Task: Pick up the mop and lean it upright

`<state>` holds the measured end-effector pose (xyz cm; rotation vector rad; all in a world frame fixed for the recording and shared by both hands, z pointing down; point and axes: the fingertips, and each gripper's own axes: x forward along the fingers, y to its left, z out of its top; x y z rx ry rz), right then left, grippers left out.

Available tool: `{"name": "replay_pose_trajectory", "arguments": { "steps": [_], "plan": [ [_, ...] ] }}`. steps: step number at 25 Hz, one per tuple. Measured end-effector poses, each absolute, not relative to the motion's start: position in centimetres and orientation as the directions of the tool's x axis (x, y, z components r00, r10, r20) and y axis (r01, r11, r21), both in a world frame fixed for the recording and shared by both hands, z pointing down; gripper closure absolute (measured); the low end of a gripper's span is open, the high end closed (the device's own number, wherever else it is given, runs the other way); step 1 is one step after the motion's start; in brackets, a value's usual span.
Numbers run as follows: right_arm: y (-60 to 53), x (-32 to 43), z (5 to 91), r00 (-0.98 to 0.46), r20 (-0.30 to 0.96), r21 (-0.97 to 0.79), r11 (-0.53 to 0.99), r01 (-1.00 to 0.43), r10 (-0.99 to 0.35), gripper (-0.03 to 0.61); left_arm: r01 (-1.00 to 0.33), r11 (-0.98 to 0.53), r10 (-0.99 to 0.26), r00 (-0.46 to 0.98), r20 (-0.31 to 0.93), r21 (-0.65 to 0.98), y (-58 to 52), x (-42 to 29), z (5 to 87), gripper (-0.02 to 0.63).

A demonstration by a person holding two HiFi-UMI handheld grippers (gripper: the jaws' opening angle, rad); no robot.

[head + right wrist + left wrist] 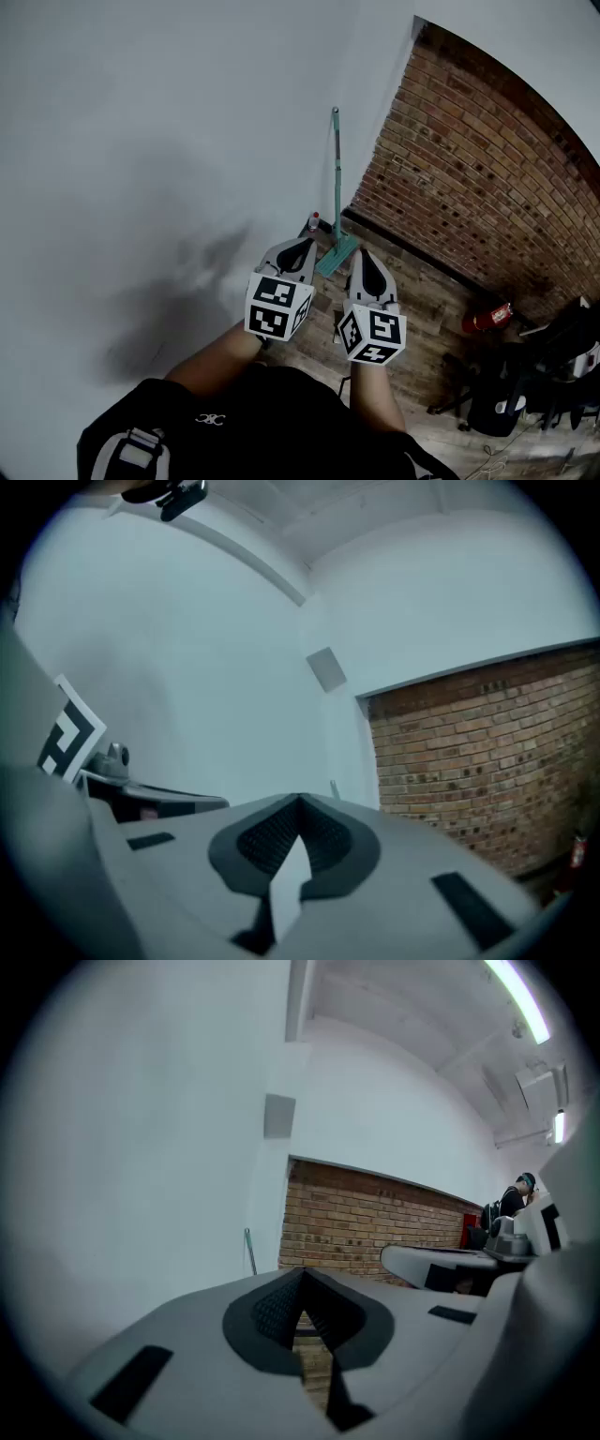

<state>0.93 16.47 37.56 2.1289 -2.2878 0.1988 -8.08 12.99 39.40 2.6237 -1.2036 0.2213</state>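
1. Where the white wall meets the brick wall, in the upper middle of the head view, one teal mop stands upright. Its flat head rests on the wooden floor and its handle leans into the corner.
2. Judging from this, the task looks done: the mop is propped up and nothing holds it. Nothing appears to be left, except perhaps checking that it does not slide.
3. Two grippers sit side by side at the centre of the head view, below the mop and well apart from it.
4. The left gripper has its jaws closed tip to tip, with nothing between them.
5. The right gripper is the same: jaws fully together and empty.
6. In each gripper view the mop shows only as a thin, distant line just above the jaws, near the middle of the frame.
7. Other things, counted:
   - One small bottle with a red cap stands just left of the mop's head.
   - One red fire extinguisher lies at the right, by the foot of the brick wall.
   - Dark chairs and bags crowd the lower right corner, too tangled to count.
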Motion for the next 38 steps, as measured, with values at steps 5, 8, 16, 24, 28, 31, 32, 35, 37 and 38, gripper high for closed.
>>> {"name": "replay_pose_trajectory", "arguments": {
  "steps": [5,8,16,24,28,31,32,35,37,38],
  "plan": [
    [16.5,1.9,38.0,-0.079,0.090,-0.106,0.070,-0.992,-0.993,0.565,-0.760,-0.627,-0.721,0.649,0.245,0.170,13.1,-7.3,39.9,0.618],
    [16.8,2.6,38.2,-0.079,0.088,-0.115,0.069,-0.991,-0.993,0.565,-0.762,-0.623,-0.719,0.647,0.254,0.175,13.3,-6.6,40.1,0.618],
    [17.7,5.3,39.0,-0.080,0.087,-0.141,0.068,-0.988,-0.993,0.565,-0.774,-0.612,-0.724,0.632,0.277,0.165,14.5,-4.6,41.1,0.617],
    [17.4,7.3,40.0,-0.094,0.104,-0.141,0.079,-0.987,-0.990,0.565,-0.780,-0.607,-0.725,0.623,0.296,0.153,14.0,-2.8,42.2,0.617],
    [15.4,8.7,41.0,-0.075,0.108,-0.136,0.060,-0.989,-0.991,0.565,-0.790,-0.590,-0.742,0.611,0.274,0.164,11.3,-2.6,42.7,0.617],
    [13.1,9.4,41.9,-0.079,0.113,-0.134,0.064,-0.989,-0.991,0.565,-0.789,-0.589,-0.743,0.613,0.267,0.173,8.9,-1.9,43.5,0.617],
    [12.0,9.5,42.0,-0.079,0.111,-0.128,0.065,-0.990,-0.991,0.565,-0.785,-0.594,-0.739,0.619,0.266,0.173,7.8,-1.5,43.8,0.617],
    [8.0,10.3,41.8,-0.071,0.104,-0.108,0.060,-0.992,-0.992,0.565,-0.770,-0.612,-0.727,0.638,0.255,0.180,3.7,0.0,44.1,0.618],
    [5.1,11.1,41.5,-0.069,0.111,-0.099,0.058,-0.993,-0.991,0.565,-0.765,-0.617,-0.724,0.644,0.248,0.187,0.8,1.0,43.8,0.617],
    [3.8,11.4,41.3,-0.071,0.116,-0.093,0.061,-0.994,-0.991,0.565,-0.764,-0.617,-0.723,0.645,0.246,0.190,-0.7,1.4,43.7,0.617]
  ]
}}
